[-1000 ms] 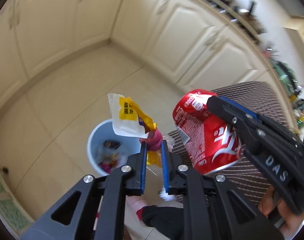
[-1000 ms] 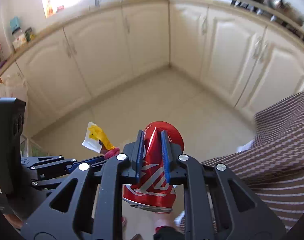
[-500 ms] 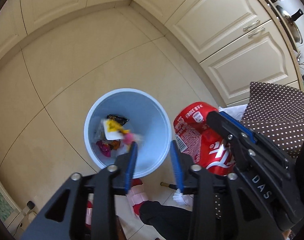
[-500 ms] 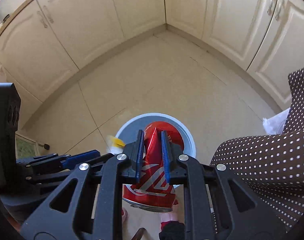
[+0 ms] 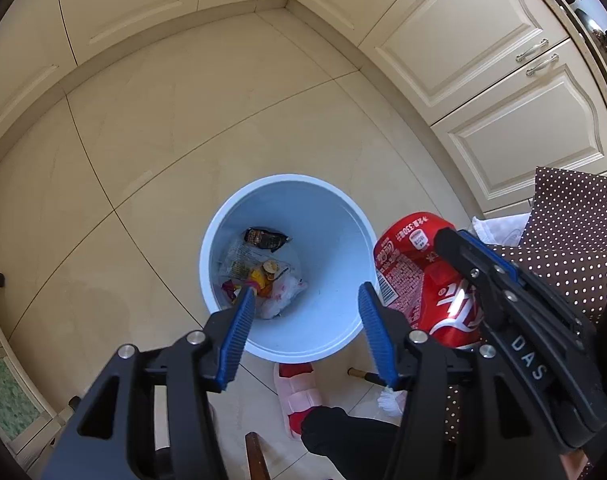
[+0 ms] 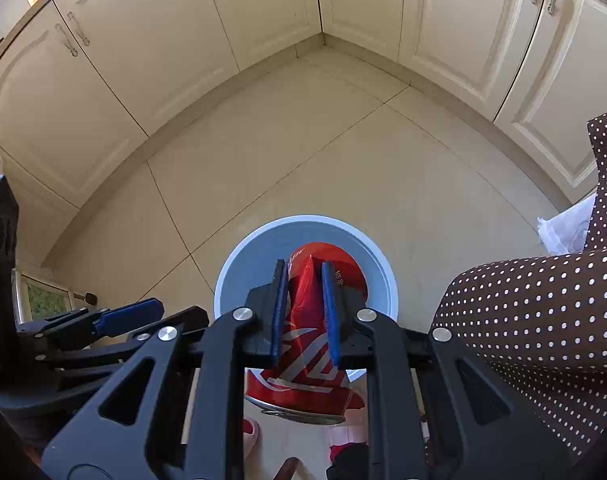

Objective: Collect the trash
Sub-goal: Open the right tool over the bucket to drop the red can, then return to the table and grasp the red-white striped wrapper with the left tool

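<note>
Hanging above a pale blue trash bin (image 5: 345,236) on the tiled kitchen floor (image 5: 151,152), the left hand-held gripper (image 5: 303,320) points steeply down with its blue-padded jaws apart and opening, nothing between them. At the bottom of the bin lie several wrappers (image 5: 263,268): a dark packet, a clear crinkled bag, and a yellow and white piece beside something pink. The right hand-held gripper (image 6: 305,304) is clamped on a crushed red soda can (image 6: 303,376), its blue pads pressing the dented sides; from the right wrist view the can's upper end overlaps the bin's opening, while the left wrist view shows the can (image 5: 419,276) just beside the bin's right rim, so I cannot tell whether it is fully over the mouth. Cream cabinet doors (image 6: 151,52) meet in a corner behind the bin. A brown cloth with white dots (image 6: 543,312) fills the right side of both views, with a white piece of fabric (image 6: 567,228) near its edge. Below the bin, a pink slipper (image 5: 299,396) and a dark trouser leg (image 5: 343,436) of the person show on the floor.
</note>
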Tool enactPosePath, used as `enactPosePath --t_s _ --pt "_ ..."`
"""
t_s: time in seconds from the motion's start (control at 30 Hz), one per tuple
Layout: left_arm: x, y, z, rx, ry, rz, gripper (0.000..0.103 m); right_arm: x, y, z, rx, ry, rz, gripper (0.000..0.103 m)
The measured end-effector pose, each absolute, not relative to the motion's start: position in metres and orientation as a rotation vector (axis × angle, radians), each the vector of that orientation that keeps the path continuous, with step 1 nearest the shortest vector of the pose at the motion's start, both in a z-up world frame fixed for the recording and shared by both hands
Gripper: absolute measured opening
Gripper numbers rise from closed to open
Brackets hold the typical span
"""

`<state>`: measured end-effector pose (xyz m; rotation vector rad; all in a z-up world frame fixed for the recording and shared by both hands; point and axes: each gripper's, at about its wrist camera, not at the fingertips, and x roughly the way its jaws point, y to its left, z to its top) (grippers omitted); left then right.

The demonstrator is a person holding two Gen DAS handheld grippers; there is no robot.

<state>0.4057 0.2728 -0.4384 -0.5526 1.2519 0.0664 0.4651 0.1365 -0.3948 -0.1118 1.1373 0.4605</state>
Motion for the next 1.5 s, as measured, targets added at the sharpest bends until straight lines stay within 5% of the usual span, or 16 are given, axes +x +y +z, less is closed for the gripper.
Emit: enactPosePath --t_s 0.97,1.2,1.37,1.5 --pt "0.394 0.28 -0.406 -0.509 1.172 0.109 0.056 0.448 0.129 -0.362 -0.119 1.086 0.417 0.019" --pt "0.372 0.25 -0.334 -0.42 1.048 0.056 0.057 0.414 0.097 -0.283 -0.15 0.938 0.373 0.023" --pt "0.349 0.206 -0.261 -0.351 0.931 -0.025 0.06 0.377 0.05 -0.21 -0.133 0.795 0.321 0.047" --pt "0.33 0.153 -0.197 -0.287 0.83 -0.12 0.063 0.341 -0.003 -0.156 -0.099 0.691 0.267 0.047"
